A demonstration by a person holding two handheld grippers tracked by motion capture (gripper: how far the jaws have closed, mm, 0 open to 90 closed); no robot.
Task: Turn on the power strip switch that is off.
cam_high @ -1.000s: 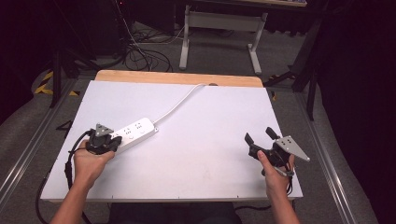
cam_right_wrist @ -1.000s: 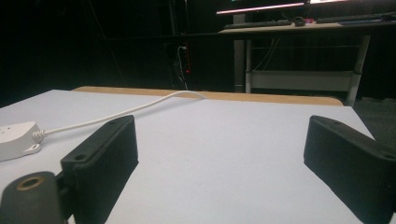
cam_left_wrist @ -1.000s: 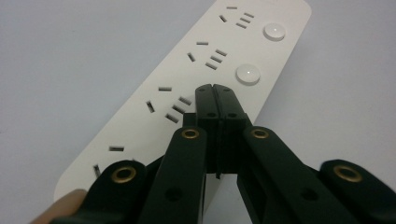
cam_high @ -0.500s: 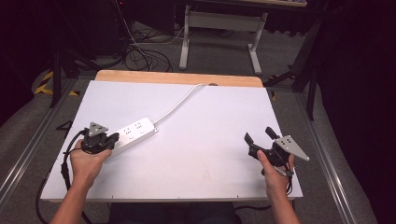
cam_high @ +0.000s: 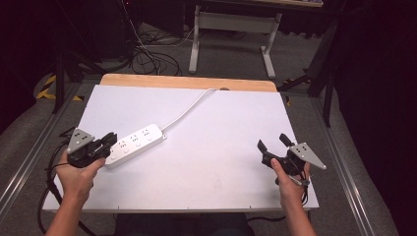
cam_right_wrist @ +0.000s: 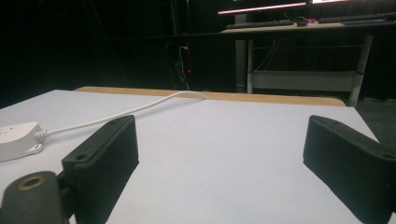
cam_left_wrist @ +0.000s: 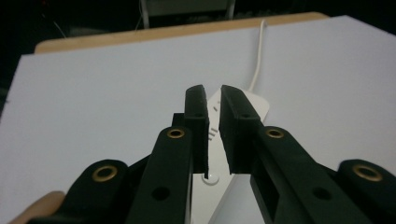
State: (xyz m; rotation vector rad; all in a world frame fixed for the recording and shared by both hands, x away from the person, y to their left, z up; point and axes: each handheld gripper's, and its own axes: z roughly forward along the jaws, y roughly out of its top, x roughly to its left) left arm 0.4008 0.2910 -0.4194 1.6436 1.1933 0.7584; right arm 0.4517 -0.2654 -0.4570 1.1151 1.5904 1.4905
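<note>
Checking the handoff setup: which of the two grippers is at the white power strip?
The left gripper, at the near end of the power strip, jaws a narrow gap apart, just opening. The right gripper sits wide open, far across the table.

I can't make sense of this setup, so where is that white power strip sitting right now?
In the high view the white power strip lies on the left part of the white table, its near end just beyond the left gripper.

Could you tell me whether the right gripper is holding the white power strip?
No, the right gripper sits open near the table's right edge, far from the power strip, which lies by the left gripper.
</note>
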